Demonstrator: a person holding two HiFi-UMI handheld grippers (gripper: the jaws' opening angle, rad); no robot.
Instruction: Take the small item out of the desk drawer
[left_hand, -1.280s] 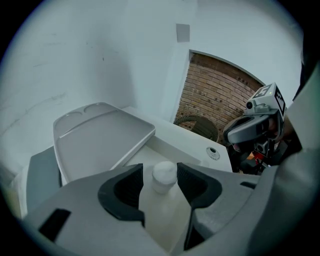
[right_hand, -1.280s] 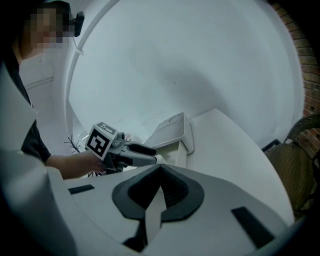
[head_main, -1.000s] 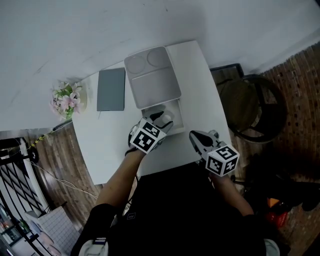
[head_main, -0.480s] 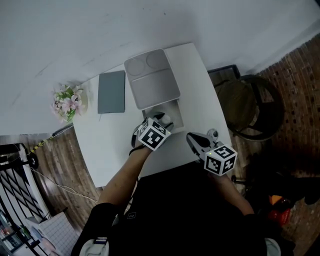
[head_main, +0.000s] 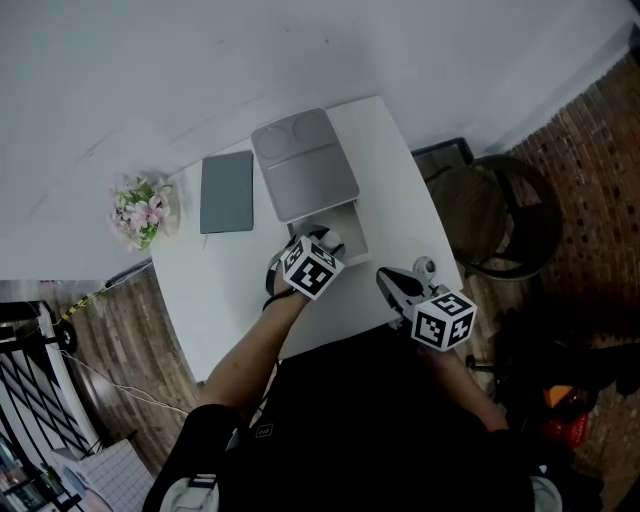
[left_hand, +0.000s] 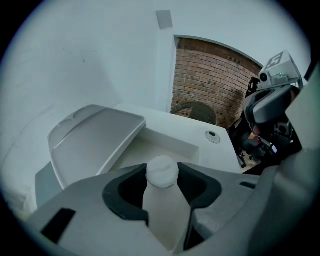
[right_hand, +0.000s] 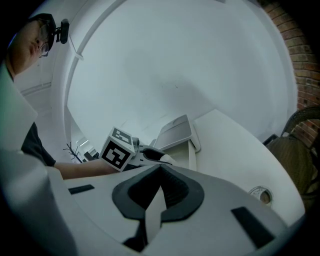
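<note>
Can see only pale floor inside the open drawer (left_hand: 165, 145), with a gray tray (head_main: 305, 165) just behind it. Got the small white bottle (left_hand: 161, 195) pinched in the left gripper (head_main: 324, 242) over the drawer's near end. Holding the right gripper (head_main: 392, 281) off to the side above the desk (head_main: 230, 290) edge, jaws closed on nothing

Grey tray (head_main: 305, 165) just behind open drawer (head_main: 356, 236)

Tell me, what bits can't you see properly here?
- The small white bottle: in the left gripper view its lower part sits hidden between the jaws of the left gripper.
- The drawer: in the head view its near end lies under the left gripper.
- The flowers: too small in the head view to tell their kind.
- The grey pad: too small to tell book or tablet.
</note>
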